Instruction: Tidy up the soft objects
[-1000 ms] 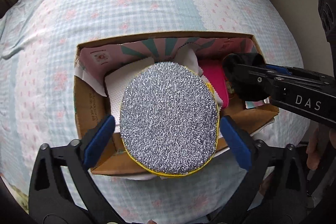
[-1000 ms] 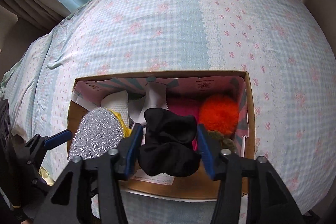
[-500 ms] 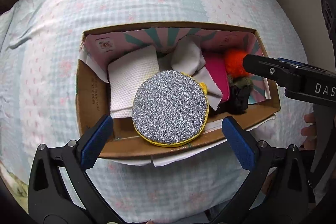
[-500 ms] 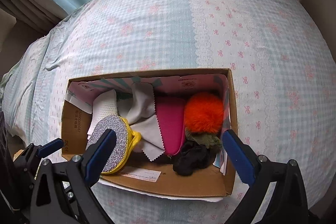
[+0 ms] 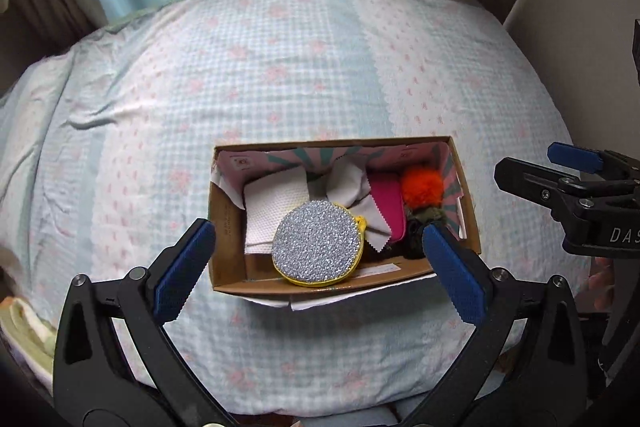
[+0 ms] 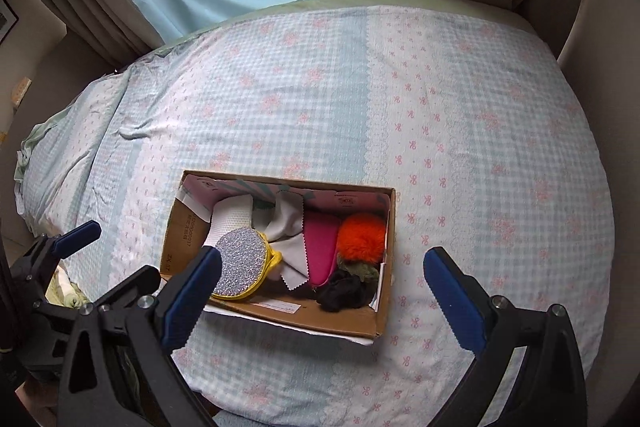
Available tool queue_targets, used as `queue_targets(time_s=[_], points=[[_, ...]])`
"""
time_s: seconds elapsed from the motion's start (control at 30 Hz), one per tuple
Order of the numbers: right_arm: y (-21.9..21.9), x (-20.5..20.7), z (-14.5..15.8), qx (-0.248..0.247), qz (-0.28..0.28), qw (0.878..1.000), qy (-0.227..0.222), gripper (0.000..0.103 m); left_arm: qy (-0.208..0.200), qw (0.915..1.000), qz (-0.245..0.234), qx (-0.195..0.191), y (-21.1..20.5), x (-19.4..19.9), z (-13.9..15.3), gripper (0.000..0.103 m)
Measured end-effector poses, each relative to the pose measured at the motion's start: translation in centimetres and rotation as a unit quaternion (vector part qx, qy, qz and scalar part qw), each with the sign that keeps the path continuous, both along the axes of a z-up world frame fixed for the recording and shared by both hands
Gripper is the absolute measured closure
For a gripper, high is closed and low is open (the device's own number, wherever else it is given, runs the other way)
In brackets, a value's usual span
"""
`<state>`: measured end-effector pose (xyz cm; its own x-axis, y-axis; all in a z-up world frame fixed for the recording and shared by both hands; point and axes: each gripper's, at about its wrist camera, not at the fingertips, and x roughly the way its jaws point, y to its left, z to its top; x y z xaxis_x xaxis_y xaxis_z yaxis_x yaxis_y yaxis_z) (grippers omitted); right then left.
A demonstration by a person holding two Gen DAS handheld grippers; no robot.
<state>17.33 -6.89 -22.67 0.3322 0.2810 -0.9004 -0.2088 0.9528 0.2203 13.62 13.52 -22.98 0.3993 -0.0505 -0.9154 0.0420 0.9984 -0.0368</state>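
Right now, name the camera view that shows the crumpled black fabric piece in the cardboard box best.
The right wrist view: the crumpled black fabric piece lies unobstructed in the cardboard box's near right corner. In the left wrist view, the left tongs' blue pad covers part of it.

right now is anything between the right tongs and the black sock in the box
Nothing visible. The right tongs hang open above the cardboard box, and the black sock lies uncovered in its near right corner. The green scrunchie and orange pompom sit just behind it, not over it.
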Motion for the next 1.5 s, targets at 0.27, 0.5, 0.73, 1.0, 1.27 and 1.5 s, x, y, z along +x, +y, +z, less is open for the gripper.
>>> queue_targets(time_s=[0.27, 0.5, 0.73, 1.0, 1.27, 1.5], points=[[-4.8, -2.7, 10.7, -0.013, -0.033, 0.995, -0.092, 0.002, -0.110, 0.9932, 0.033, -0.016, -0.9, -2.1, 10.7, 0.000], [-7.4, -5.4, 16.2, -0.029, -0.064, 0.985, -0.156, 0.002, -0.194, 0.9786, 0.053, -0.042, -1.1, -4.7, 18.1, 0.000], [-8.0, -8.1, 18.4, -0.059, -0.077, 0.973, -0.209, 0.002, -0.255, 0.9646, 0.057, -0.033, -1.7, -7.0, 21.7, 0.000], [-8.1, -8.8, 18.8, -0.060, -0.091, 0.968, -0.224, 0.002, -0.265, 0.9629, 0.043, -0.029, -2.6, -7.6, 21.9, 0.000], [-8.3, -8.7, 19.0, -0.053, -0.097, 0.967, -0.231, 0.002, -0.267, 0.9631, 0.034, -0.017, -3.1, -7.4, 21.6, 0.000], [-8.1, -8.9, 19.3, -0.055, -0.096, 0.966, -0.236, 0.002, -0.267, 0.9628, 0.034, -0.024, -3.0, -7.5, 21.6, 0.000]])
